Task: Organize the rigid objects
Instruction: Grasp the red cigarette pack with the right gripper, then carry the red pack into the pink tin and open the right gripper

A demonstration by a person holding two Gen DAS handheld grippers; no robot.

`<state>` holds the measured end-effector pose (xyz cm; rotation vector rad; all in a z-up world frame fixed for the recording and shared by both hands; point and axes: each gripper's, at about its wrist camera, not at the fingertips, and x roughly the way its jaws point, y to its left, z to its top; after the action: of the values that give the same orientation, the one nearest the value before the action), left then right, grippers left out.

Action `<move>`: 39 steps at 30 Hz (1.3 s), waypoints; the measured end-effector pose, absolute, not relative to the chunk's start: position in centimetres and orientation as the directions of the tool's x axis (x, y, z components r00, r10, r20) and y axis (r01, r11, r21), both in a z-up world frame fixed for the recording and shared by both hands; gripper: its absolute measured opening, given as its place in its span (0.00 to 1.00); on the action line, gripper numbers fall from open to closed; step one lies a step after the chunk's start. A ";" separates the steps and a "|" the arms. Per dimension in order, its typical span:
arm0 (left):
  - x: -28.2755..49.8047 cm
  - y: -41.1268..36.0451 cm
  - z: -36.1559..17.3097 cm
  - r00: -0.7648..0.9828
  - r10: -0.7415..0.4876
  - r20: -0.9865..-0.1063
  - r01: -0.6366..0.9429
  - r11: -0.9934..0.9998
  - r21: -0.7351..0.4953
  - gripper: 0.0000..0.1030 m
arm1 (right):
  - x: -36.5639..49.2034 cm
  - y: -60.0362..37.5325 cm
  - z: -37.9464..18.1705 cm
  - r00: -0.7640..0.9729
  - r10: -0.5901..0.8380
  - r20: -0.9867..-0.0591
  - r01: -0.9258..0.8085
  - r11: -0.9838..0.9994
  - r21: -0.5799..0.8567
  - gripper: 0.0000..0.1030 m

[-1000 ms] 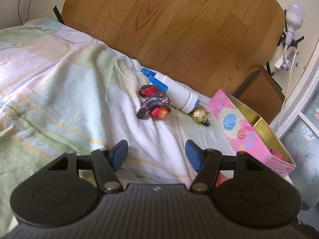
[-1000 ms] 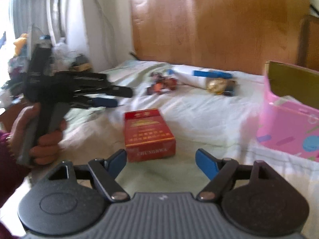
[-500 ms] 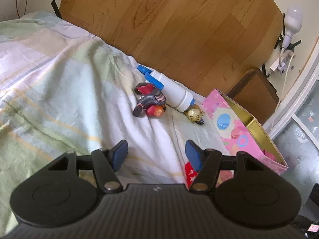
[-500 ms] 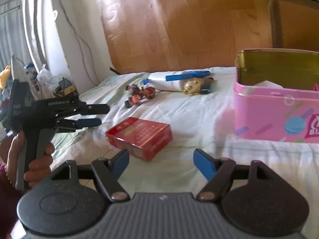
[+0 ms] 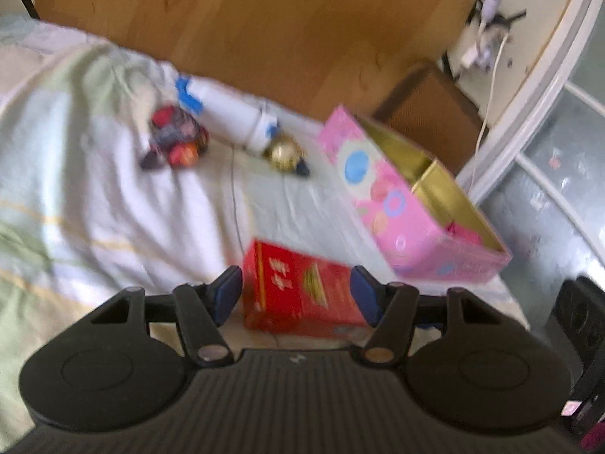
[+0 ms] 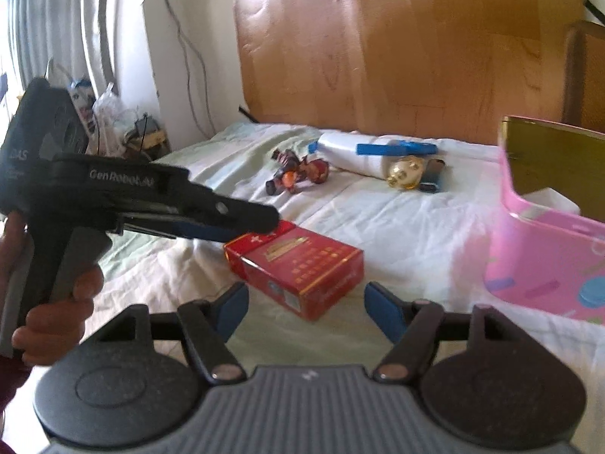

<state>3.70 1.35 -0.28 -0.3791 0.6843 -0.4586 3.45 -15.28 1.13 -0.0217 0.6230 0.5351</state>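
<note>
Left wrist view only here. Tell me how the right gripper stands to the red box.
Observer: The right gripper faces the box with its jaws closing; the box's near corner sits between the pads, touching neither.
Operator: Report what lies in the tin's near end.
Observer: A white item rests inside, against the wall.
Operator: Now my own tips.
Observer: The left gripper hangs over the box's far corner; I cannot tell if it touches.

Glossy red card box (image 6: pixel 298 265) ahead of matt blue fingers (image 6: pixel 232 308); crumpled cloth bedsheet (image 6: pixel 397 219) beneath; shiny gold-lined pink tin (image 6: pixel 548 253) rightward.
</note>
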 end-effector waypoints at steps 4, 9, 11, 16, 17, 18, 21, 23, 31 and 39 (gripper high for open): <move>3.3 0.0 0.1 0.717 -0.461 -0.523 0.262 0.874 -0.410 0.59 | 3.6 -15.2 1.5 0.720 0.427 -0.546 -0.447 0.888 0.106 0.43; 3.8 -1.2 4.1 0.736 -0.531 -0.419 0.345 0.828 -0.443 0.59 | 2.0 -17.9 4.6 0.816 0.390 -0.428 -0.393 0.916 0.085 0.43; 4.6 -3.1 5.8 0.737 -0.557 -0.383 0.393 0.814 -0.428 0.59 | 1.6 -19.3 5.9 0.856 0.347 -0.383 -0.351 0.934 0.063 0.44; 7.1 -10.0 7.8 0.705 -0.607 -0.365 0.498 0.792 -0.354 0.59 | 1.0 -24.0 7.5 0.925 0.204 -0.321 -0.211 0.977 0.014 0.45; 7.8 -11.5 7.9 0.692 -0.621 -0.369 0.515 0.782 -0.352 0.59 | 1.0 -25.0 7.5 0.929 0.183 -0.322 -0.187 0.982 0.017 0.45; 8.4 -12.8 8.0 0.679 -0.634 -0.370 0.530 0.772 -0.352 0.59 | 1.1 -26.1 7.4 0.933 0.156 -0.323 -0.158 0.987 0.021 0.45; 10.0 -17.0 8.0 0.643 -0.666 -0.378 0.574 0.746 -0.337 0.59 | 1.5 -29.3 7.1 0.939 0.083 -0.333 -0.080 0.997 0.023 0.45; 10.5 -19.0 7.9 0.636 -0.671 -0.382 0.595 0.741 -0.311 0.60 | 2.2 -31.0 6.7 0.938 0.042 -0.345 -0.036 0.999 0.023 0.45; 12.9 -23.0 6.0 0.664 -0.555 -0.502 0.529 0.822 -0.210 0.69 | 6.7 -33.6 4.7 0.905 -0.132 -0.404 0.147 0.989 0.008 0.52; 9.0 -16.4 6.7 0.717 -0.557 -0.420 0.531 0.826 -0.188 0.69 | 3.1 -31.9 5.0 0.934 -0.095 -0.344 0.113 0.993 0.032 0.56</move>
<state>9.03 -16.41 6.69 -0.0549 0.4825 -0.6024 3.07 -31.94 5.04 0.0514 0.3495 -0.1066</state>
